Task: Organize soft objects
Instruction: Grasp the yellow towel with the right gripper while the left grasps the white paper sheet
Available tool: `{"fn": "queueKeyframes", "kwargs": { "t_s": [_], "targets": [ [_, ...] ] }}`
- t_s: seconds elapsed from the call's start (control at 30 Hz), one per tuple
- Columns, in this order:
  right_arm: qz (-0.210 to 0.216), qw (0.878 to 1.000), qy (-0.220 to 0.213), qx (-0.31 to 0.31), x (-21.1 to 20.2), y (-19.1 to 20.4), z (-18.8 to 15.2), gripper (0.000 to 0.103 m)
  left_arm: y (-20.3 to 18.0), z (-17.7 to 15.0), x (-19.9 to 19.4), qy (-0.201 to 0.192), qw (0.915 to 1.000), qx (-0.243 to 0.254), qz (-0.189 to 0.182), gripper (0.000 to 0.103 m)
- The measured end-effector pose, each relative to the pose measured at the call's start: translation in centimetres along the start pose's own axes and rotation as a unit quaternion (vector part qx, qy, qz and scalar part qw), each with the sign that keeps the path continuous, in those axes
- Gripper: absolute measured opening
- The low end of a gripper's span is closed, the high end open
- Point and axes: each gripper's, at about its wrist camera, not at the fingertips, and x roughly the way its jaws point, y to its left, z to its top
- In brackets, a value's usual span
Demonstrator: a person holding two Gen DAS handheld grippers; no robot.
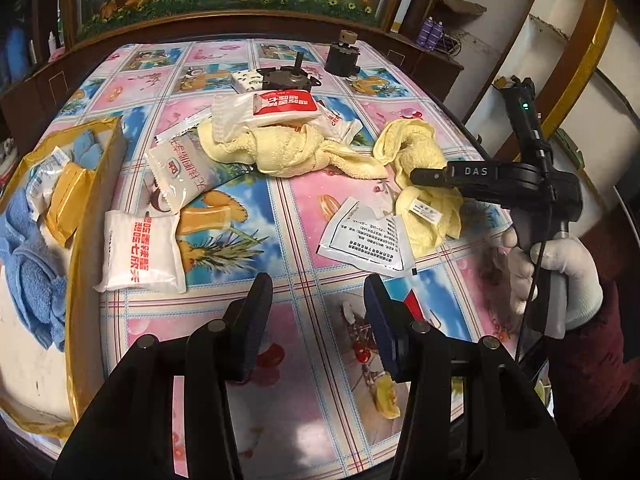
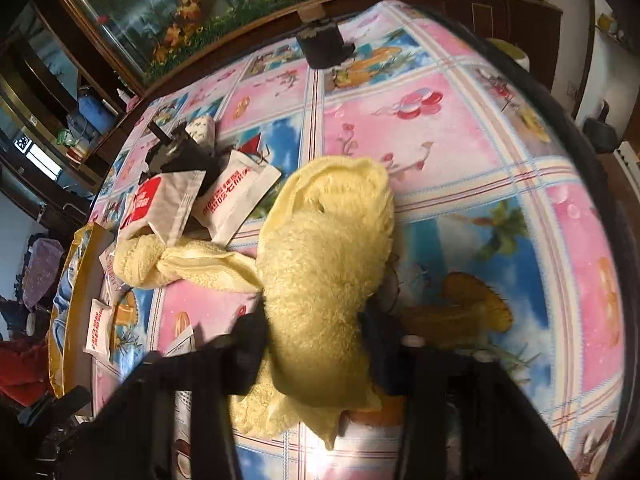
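Observation:
Two yellow towels lie on the patterned tablecloth. My right gripper (image 2: 316, 340) is shut on the right yellow towel (image 2: 324, 264), which bulges between its fingers; in the left wrist view the same gripper (image 1: 424, 178) sits over that towel (image 1: 416, 148). The other yellow towel (image 1: 288, 152) lies crumpled mid-table under white snack packets (image 1: 276, 110). My left gripper (image 1: 316, 316) is open and empty above the near table. A cardboard box (image 1: 96, 200) at the left holds blue cloths (image 1: 24, 248) and packets.
White packets (image 1: 140, 252) lie near the box, and a printed white sachet (image 1: 368, 240) lies beside the right towel. Dark motor parts (image 1: 292, 76) and a tissue pack (image 1: 248, 80) stand at the far edge. A wooden cabinet runs behind the table.

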Motion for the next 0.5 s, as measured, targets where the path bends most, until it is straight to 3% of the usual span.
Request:
{"fn": "queueKeyframes", "kwargs": {
  "t_s": [0.1,0.17,0.27,0.37,0.5],
  "targets": [
    [0.008,1.0,-0.014,0.005,-1.9,-0.9,-1.1,0.027,-1.4,1.1,2.2,-0.001,0.9998,0.021,-0.001,0.047],
    [0.001,1.0,-0.018,-0.001,-3.2,-1.4,-1.9,0.027,-2.6,1.8,3.9,-0.005,0.9986,0.051,-0.011,0.047],
    [0.0,1.0,-0.017,0.003,-4.3,-2.6,-2.5,0.027,-3.9,2.5,6.8,0.006,0.9949,0.101,0.002,0.047],
    [0.0,1.0,-0.015,0.008,-4.8,-3.4,-2.9,0.027,-4.4,2.9,8.6,0.023,0.9935,0.11,-0.019,0.047],
    [0.013,1.0,-0.005,0.01,-4.3,-3.5,-3.0,0.027,-6.9,3.0,9.3,0.023,0.9882,0.151,-0.008,0.063]
  ]
}}
